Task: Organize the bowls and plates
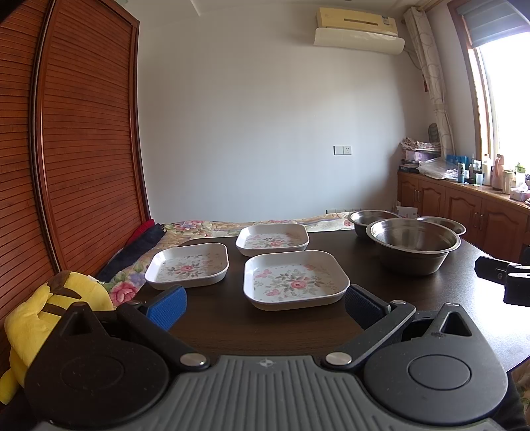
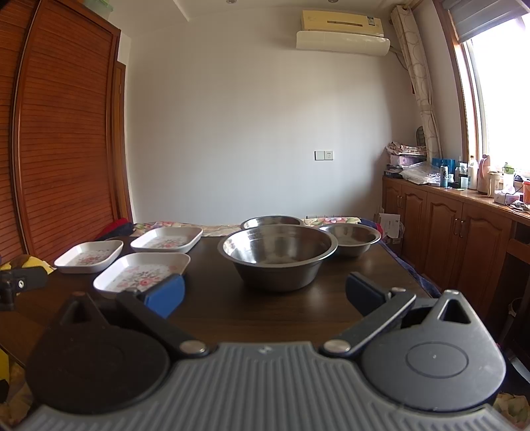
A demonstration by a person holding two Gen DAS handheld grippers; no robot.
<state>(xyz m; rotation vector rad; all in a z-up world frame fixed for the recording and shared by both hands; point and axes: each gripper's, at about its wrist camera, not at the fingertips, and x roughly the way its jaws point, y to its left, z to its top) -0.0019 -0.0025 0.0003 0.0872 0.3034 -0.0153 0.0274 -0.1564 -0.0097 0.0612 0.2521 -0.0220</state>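
Left wrist: yellow plush (image 1: 39, 318) beside table (image 1: 298, 331), plates (image 1: 294, 280) ahead

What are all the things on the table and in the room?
Square plates: three, white with pink flowers, left part of the dark table, lying apart.
Metal bowls: three, silver, right part of the table, the biggest nearest.
Plush toy: one, yellow with brown, left of the table.
Wardrobe doors: reddish-brown wood slats, left wall.
Air conditioner: one, cream, high on the back wall.
Cupboards: brown wood, under the window, bottles on top.
Curtain: one, pale with circles, beside the window.
Left gripper: open, blue pads, before the nearest plate.
Right gripper: open, blue pads, before the big bowl.
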